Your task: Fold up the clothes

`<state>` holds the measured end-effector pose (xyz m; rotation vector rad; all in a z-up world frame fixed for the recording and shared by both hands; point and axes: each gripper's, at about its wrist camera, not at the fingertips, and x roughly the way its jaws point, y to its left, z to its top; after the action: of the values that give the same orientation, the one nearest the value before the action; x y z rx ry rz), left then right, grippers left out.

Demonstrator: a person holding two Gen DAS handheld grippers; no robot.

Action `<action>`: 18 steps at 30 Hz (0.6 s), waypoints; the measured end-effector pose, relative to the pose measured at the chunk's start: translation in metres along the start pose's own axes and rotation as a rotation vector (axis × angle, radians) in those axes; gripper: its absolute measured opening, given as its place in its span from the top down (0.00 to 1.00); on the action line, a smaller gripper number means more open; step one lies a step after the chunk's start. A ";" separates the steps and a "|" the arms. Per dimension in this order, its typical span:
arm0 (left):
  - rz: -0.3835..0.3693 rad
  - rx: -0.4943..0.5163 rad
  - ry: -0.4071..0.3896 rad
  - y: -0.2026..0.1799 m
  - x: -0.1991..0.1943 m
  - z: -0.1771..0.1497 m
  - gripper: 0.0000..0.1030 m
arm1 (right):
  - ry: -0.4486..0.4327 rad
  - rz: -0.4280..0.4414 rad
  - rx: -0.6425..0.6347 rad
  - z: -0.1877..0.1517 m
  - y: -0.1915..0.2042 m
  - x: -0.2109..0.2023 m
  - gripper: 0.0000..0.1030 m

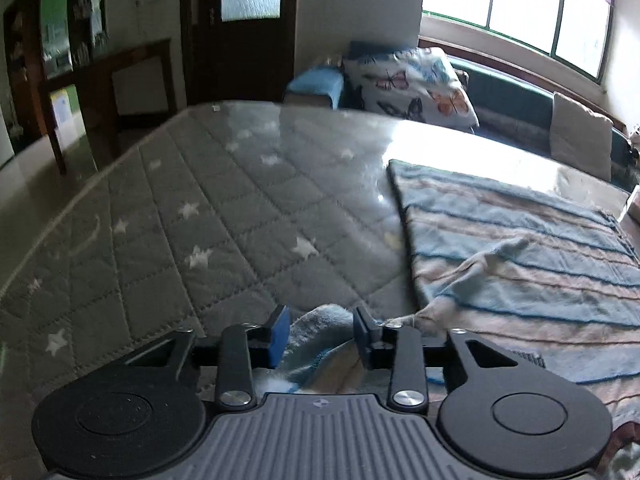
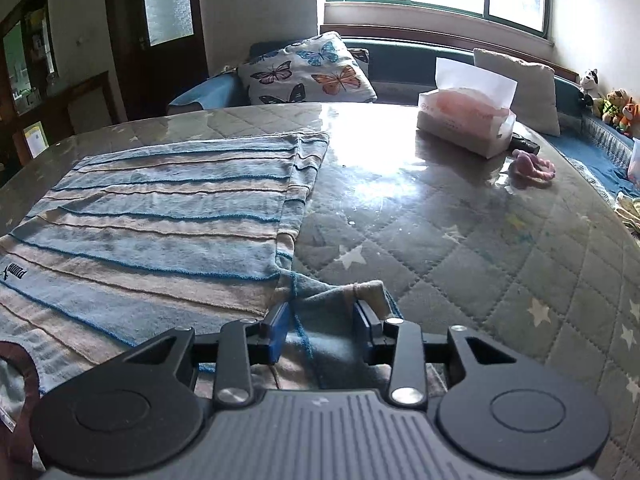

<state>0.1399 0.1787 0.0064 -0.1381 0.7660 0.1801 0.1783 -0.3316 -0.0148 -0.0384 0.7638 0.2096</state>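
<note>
Both hand-held grippers, left [image 1: 322, 330] and right [image 2: 322, 326], stood spread around the striped shirt's [image 2: 160, 232] sleeves; closing shallowly risked slipping fabric.

Shirt [image 2: 160, 216] hem (cut off, left)

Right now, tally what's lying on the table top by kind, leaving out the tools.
Striped shirt: 1
Tissue box: 1
Pink ring-shaped item: 1
Dark object behind the tissue box, too hidden to identify: 1
Total: 4
</note>
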 end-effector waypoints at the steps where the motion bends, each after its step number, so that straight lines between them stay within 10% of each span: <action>1: -0.010 0.003 0.009 0.001 0.003 -0.001 0.77 | 0.000 -0.001 0.000 0.000 0.000 0.000 0.65; 7: 0.014 0.045 -0.019 0.000 0.006 -0.005 0.98 | 0.002 -0.008 0.000 0.001 0.002 0.001 0.65; 18: 0.090 0.011 -0.050 0.006 -0.006 -0.009 0.80 | 0.004 -0.027 -0.027 0.003 0.004 0.000 0.56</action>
<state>0.1282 0.1823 0.0032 -0.0882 0.7243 0.2638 0.1796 -0.3272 -0.0128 -0.0745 0.7640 0.1940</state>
